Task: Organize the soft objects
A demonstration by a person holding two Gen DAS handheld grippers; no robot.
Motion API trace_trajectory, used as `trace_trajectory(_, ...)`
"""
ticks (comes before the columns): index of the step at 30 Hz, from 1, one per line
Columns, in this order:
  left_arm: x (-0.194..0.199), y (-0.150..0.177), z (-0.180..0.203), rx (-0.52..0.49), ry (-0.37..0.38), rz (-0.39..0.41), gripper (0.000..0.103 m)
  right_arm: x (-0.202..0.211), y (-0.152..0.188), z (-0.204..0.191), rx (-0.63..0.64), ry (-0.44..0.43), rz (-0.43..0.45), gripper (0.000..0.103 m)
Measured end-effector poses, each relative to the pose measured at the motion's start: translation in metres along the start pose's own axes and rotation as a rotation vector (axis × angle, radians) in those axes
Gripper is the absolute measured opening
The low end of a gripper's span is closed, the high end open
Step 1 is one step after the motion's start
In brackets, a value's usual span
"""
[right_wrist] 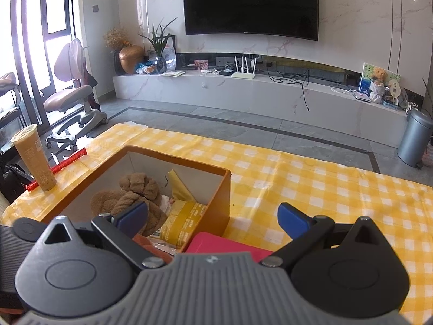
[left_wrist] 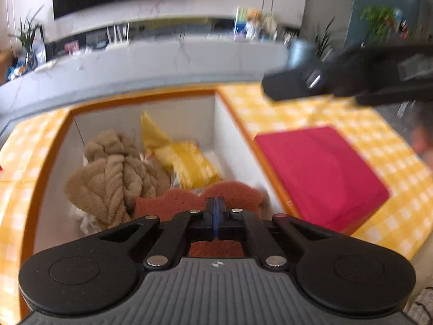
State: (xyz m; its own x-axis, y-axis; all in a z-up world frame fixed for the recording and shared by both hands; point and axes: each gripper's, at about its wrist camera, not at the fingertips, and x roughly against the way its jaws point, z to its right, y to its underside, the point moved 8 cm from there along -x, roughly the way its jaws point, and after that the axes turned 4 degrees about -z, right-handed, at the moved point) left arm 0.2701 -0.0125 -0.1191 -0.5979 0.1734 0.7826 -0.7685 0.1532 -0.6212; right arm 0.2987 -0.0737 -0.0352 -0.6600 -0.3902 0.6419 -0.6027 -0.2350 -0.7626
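1. The left tool (left_wrist: pixel 215 203) hangs over the open orange box (left_wrist: pixel 232 116), its two fingers pressed flat together; the wavy-edged reddish-brown sponge (left_wrist: pixel 173 201) lies right under and around the tips, but whether any of it is pinched between them I cannot tell.
2. Inside the box, to the left of the sponge, sits a tan plush knotted toy (left_wrist: pixel 116 173); behind the sponge lies a yellow packet (left_wrist: pixel 184 159), with bits of white stuff underneath; the yellow packet reads as a printed pouch from the right wrist view.
3. Just beside the box, on the yellow-and-white checked cloth (left_wrist: pixel 379 140) covering the desk, lies a flat red cloth (left_wrist: pixel 319 173), touching or nearly touching the box wall.
4. The right tool (right_wrist: pixel 213 216) is held above the near edge of the red cloth and the box corner; its blue-padded fingers (right_wrist: pixel 292 219) stand wide apart with nothing between them.
5. At the far left of the desk stands a tall cup of milky tea (right_wrist: pixel 33 159) with a red stick (right_wrist: pixel 62 166) lying behind it.
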Motion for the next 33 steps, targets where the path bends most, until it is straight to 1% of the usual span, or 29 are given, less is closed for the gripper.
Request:
trace_trajectory(2,-0.010,0.000,0.001,0.009,-0.005,-0.064,0.000,0.002,-0.001,-0.004,0.017,-0.011,0.009,0.100)
trace_trajectory(5,-0.017,0.001,0.005,-0.048,-0.040,-0.123,0.001,0.001,-0.002,-0.006,0.019,-0.015,0.012,0.099)
trace_trajectory(8,-0.028,0.002,0.006,-0.053,-0.049,-0.177,0.001,-0.005,-0.001,0.002,0.008,0.038,-0.007,0.099)
trace_trajectory(9,-0.030,0.002,0.005,-0.053,-0.048,-0.187,0.001,-0.006,0.000,0.005,-0.003,0.041,-0.009,0.099)
trace_trajectory(10,-0.031,0.003,0.006,-0.063,-0.032,-0.203,0.001,-0.007,0.001,0.009,-0.022,0.034,-0.012,0.099)
trace_trajectory(13,-0.030,0.005,0.009,-0.097,-0.048,-0.196,0.001,-0.004,0.002,0.017,-0.059,0.025,-0.007,0.099)
trace_trajectory(14,-0.029,0.006,0.010,-0.111,-0.058,-0.184,0.005,-0.003,0.001,0.018,-0.061,0.038,0.001,0.099)
trace_trajectory(16,-0.025,0.006,0.011,-0.121,-0.068,-0.162,0.009,0.002,-0.002,0.020,-0.053,0.075,0.027,0.099)
trace_trajectory(17,-0.023,0.006,0.010,-0.120,-0.073,-0.150,0.020,0.004,-0.004,0.021,-0.046,0.087,0.040,0.099)
trace_trajectory(18,-0.019,0.007,0.010,-0.117,-0.085,-0.139,0.038,0.007,-0.006,0.023,-0.044,0.097,0.052,0.099)
trace_trajectory(20,-0.009,0.005,0.010,-0.127,-0.114,-0.101,0.042,0.010,-0.009,0.027,-0.052,0.121,0.064,0.099)
trace_trajectory(22,0.005,0.001,0.014,-0.155,-0.088,-0.055,0.050,0.014,-0.011,0.031,-0.070,0.143,0.073,0.099)
trace_trajectory(23,0.013,-0.002,0.015,-0.159,-0.074,-0.029,0.055,0.017,-0.011,0.033,-0.080,0.150,0.077,0.099)
trace_trajectory(24,0.023,-0.004,0.017,-0.157,-0.063,0.006,0.057,0.019,-0.012,0.035,-0.092,0.154,0.080,0.099)
trace_trajectory(26,0.044,-0.010,0.020,-0.148,-0.054,0.088,0.059,0.026,-0.013,0.041,-0.139,0.163,0.102,0.099)
trace_trajectory(27,0.055,-0.013,0.021,-0.146,-0.059,0.133,0.065,0.031,-0.012,0.044,-0.168,0.169,0.118,0.099)
trace_trajectory(28,0.067,-0.016,0.023,-0.139,-0.069,0.180,0.068,0.037,-0.010,0.045,-0.191,0.175,0.133,0.100)
trace_trajectory(29,0.079,-0.020,0.023,-0.126,-0.079,0.235,0.076,0.042,-0.008,0.047,-0.212,0.182,0.142,0.100)
trace_trajectory(30,0.092,-0.022,0.023,-0.111,-0.088,0.290,0.088,0.046,-0.006,0.047,-0.233,0.189,0.143,0.100)
trace_trajectory(31,0.104,-0.026,0.025,-0.102,-0.092,0.344,0.094,0.051,-0.001,0.048,-0.264,0.196,0.132,0.100)
trace_trajectory(32,0.116,-0.027,0.026,-0.092,-0.098,0.390,0.097,0.055,0.003,0.049,-0.295,0.200,0.121,0.100)
trace_trajectory(33,0.128,-0.029,0.026,-0.076,-0.113,0.430,0.097,0.059,0.008,0.049,-0.324,0.204,0.116,0.100)
